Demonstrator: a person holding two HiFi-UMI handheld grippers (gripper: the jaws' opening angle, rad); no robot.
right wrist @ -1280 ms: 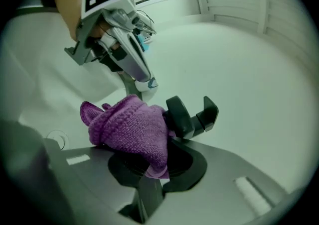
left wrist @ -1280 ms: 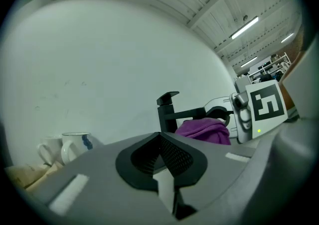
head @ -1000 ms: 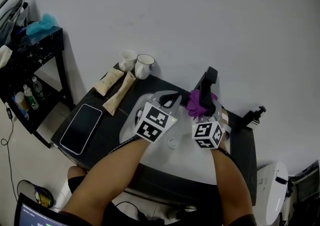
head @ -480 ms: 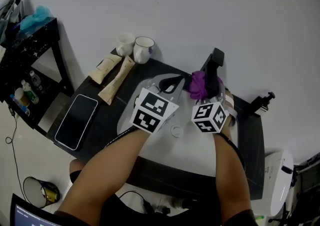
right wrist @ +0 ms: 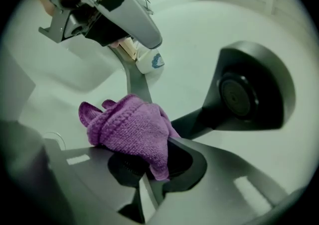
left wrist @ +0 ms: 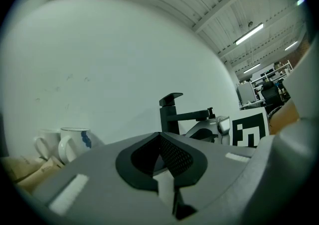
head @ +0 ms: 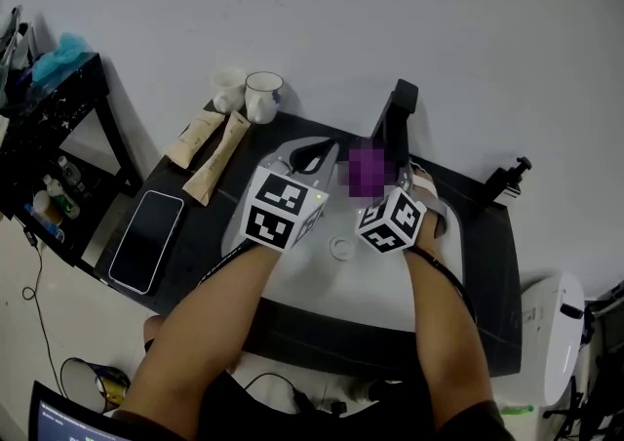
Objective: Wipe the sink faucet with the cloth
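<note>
The right gripper (right wrist: 149,175) is clamped on a bunched purple knitted cloth (right wrist: 130,128), just ahead of its jaws beside the black angular sink faucet (right wrist: 239,92), possibly touching it. Leftward, the left gripper (left wrist: 162,139) has its jaws together, empty.
</note>
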